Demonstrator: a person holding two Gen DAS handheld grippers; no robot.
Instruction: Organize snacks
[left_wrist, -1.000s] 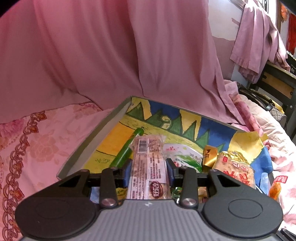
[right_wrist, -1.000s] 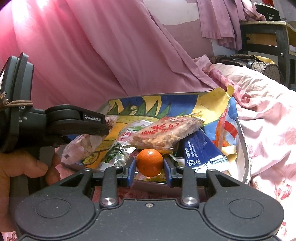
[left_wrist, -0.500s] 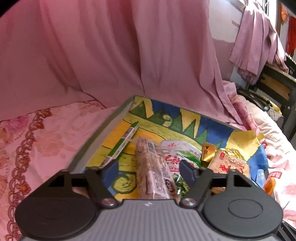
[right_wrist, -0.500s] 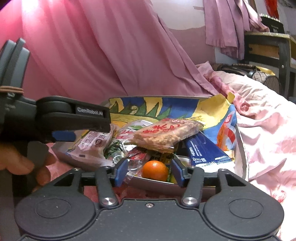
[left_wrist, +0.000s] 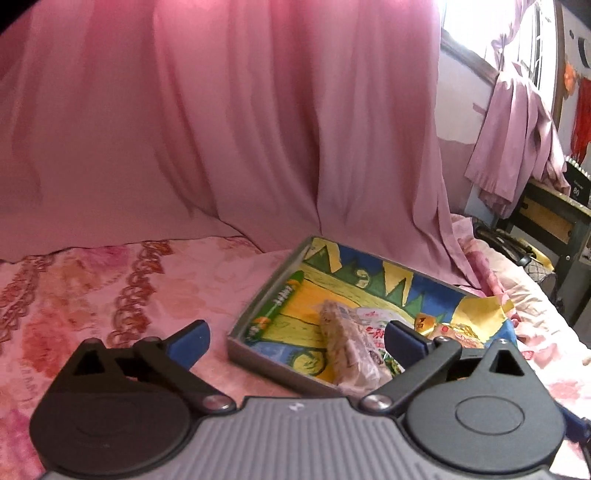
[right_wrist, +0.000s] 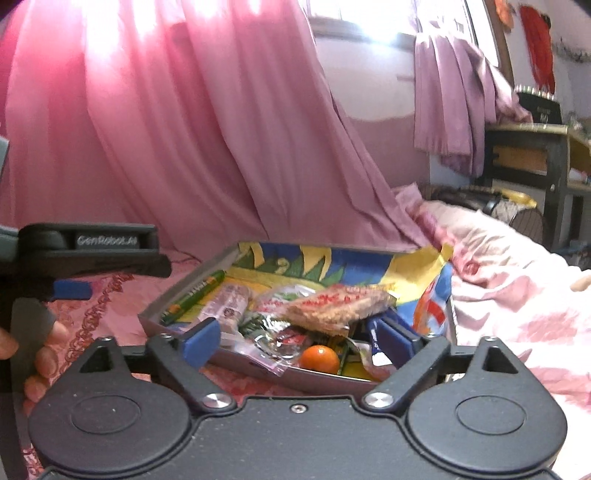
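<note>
My left hand-held gripper (left_wrist: 295, 341) is opening, nothing between its pads. My right hand-held gripper (right_wrist: 301, 341) is opening too, released. Orange (right_wrist: 319, 359) lies inside the tray's (right_wrist: 258, 363) near rim; cereal bar (left_wrist: 345, 350) inside. Open bed (left_wrist: 110, 295) left.

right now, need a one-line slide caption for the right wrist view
Right gripper opening wide over a tray of snacks on a pink bedspread, a mandarin at its near edge.

A home bedroom is shown: a pink floral-patterned bedspread (left_wrist: 110, 280) is spread below draped pink fabric curtains (left_wrist: 258, 129), and a lilac garment (right_wrist: 454, 99) is hung by a window.
</note>
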